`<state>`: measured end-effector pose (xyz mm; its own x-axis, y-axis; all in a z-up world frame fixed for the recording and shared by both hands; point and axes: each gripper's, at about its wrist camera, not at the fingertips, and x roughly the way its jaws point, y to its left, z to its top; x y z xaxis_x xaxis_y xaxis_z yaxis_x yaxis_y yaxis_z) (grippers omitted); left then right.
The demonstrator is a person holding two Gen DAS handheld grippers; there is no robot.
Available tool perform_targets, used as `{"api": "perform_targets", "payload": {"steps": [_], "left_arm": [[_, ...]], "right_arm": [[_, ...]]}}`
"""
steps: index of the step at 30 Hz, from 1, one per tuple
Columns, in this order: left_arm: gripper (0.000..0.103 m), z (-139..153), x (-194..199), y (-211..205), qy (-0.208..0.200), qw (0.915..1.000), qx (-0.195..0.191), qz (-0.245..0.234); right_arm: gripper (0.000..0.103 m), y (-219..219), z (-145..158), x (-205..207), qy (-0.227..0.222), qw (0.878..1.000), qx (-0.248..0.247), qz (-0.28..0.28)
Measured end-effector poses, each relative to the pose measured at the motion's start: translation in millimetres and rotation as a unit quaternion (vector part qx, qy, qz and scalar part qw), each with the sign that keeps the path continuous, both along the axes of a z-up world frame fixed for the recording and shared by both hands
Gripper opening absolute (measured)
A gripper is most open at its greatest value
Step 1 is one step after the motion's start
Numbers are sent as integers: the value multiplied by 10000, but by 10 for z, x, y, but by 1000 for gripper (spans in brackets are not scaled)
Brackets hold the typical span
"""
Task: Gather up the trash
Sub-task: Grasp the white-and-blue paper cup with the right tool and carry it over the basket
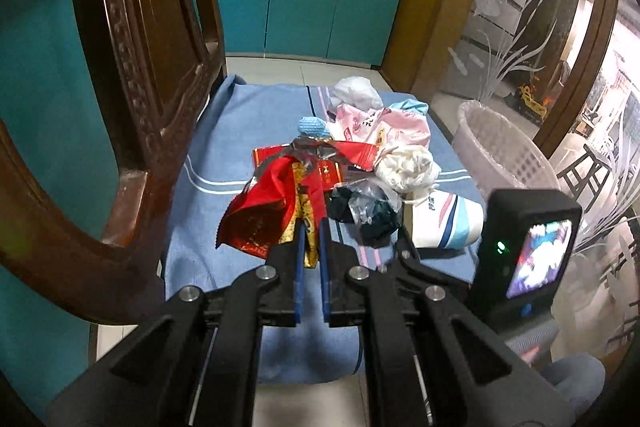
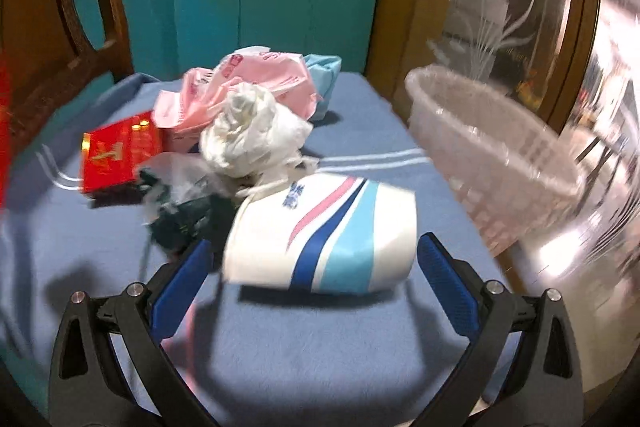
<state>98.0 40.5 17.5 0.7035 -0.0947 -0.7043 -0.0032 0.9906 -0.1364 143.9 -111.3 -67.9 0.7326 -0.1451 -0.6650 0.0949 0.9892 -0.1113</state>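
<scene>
we see a blue woven cloth (image 2: 320, 347) bearing heaped trash beside a latticed plastic basket (image 2: 496, 163). our right gripper (image 2: 316, 255) gapes around a tipped, striped paper cup (image 2: 320, 227); our left gripper (image 1: 311, 231) clenches a crinkly red-gold foil wrapper (image 1: 260, 211).

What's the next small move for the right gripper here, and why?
Probably close the right gripper on the paper cup. The cup lies on its side on the blue cloth, between the open pads, which do not yet press on it. The left gripper is already shut on the red wrapper, and the lined basket stands just to the right.
</scene>
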Motion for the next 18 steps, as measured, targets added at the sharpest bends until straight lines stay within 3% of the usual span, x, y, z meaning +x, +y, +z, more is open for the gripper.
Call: {"api": "perform_targets", "payload": {"steps": [1,2,3,10,13,18], "left_arm": [[8,7,-11,12,-3,10000,6,0],[8,16,-21,22,-7,10000,8,0],[9,25,-26,33,-16,10000,1,1],[9,96,-47,70,-101,9999,-101,55],[9,139,-85,34,-178,9998,-108,21],[9,145,-110,-31,-208,9997,-112,-40]], "right_arm": [[98,-51,0,8,-22,10000,57,23],[86,-98,5,7,-16,9999,121,46],[85,-165,12,7,57,9996,226,137],[85,-618,373,-338,246,9909,1187,581],[85,-774,688,-485,-21,9870,1391,805],[85,-1089,1139,-529,-506,9699,2073,1175]]}}
